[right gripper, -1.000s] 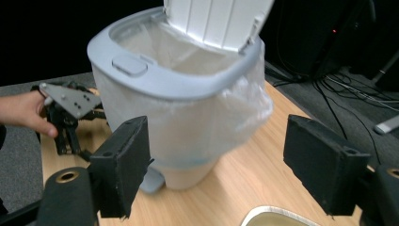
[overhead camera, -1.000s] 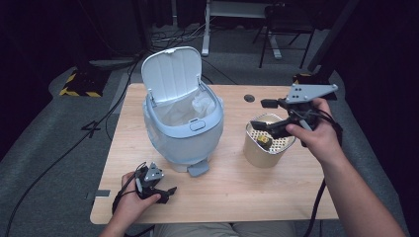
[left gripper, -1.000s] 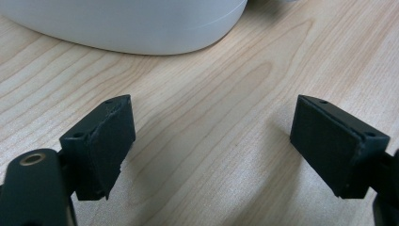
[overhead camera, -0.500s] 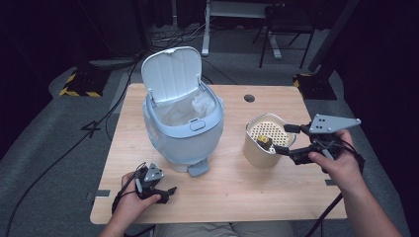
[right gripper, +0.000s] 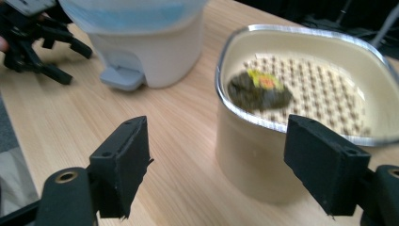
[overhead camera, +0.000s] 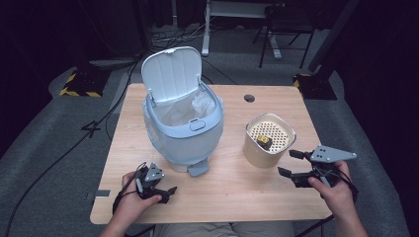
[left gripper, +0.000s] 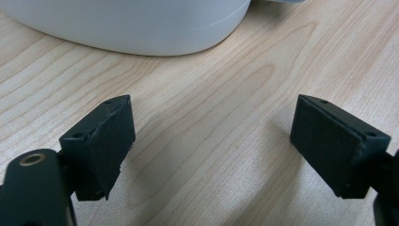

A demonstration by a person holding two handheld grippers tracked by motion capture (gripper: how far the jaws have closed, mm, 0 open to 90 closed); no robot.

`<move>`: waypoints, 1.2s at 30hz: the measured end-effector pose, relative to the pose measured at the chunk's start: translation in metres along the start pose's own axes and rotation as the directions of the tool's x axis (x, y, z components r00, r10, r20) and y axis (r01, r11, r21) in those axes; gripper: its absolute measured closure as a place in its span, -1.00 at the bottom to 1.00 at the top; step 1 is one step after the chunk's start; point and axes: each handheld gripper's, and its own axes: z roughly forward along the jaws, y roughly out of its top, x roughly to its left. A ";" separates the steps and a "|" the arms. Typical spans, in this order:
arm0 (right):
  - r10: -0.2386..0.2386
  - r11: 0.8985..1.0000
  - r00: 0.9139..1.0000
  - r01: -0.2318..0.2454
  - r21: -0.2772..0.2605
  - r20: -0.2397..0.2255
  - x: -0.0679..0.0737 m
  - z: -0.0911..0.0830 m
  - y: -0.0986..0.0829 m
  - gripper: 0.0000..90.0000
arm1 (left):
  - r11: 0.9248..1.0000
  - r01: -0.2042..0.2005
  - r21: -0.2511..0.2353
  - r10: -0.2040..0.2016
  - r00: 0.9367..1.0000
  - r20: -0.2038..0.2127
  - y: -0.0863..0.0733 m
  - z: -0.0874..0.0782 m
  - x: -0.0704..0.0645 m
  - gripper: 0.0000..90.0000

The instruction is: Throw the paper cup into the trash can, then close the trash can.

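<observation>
One bin (overhead camera: 184, 129), one canister (overhead camera: 268, 141) (one scrap inside (overhead camera: 265, 140))

One pedal bin (overhead camera: 184, 129), one beige strainer container (overhead camera: 269, 140), two grippers.

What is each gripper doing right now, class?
Left gripper: open, holding nothing, low over the table.
Right gripper: open, holding nothing, beside the beige container.

High view looks down on the table (overhead camera: 222, 192); gripper views skim it closely, sharing the bin (overhead camera: 185, 131).
</observation>
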 end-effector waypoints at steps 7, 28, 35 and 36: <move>0.012 0.996 1.000 -0.013 0.093 0.005 -0.006 0.022 -0.036 -0.51 | 1.000 0.000 0.000 0.000 1.000 0.000 0.000 0.000 0.000 -0.67; -0.009 0.972 0.996 -0.011 0.235 0.084 -0.022 0.055 -0.085 -0.59 | 1.000 -0.019 -0.016 0.019 1.000 0.000 0.002 -0.006 -0.002 -0.57; 0.053 0.976 0.995 -0.070 0.208 0.090 -0.027 0.063 -0.094 -0.66 | 0.996 -0.011 -0.084 0.011 1.000 -0.010 0.011 -0.028 0.000 -0.51; 0.051 0.976 0.994 -0.069 0.207 0.091 -0.027 0.063 -0.094 -0.67 | 0.995 -0.011 -0.096 0.010 1.000 -0.006 0.013 -0.031 0.000 -0.51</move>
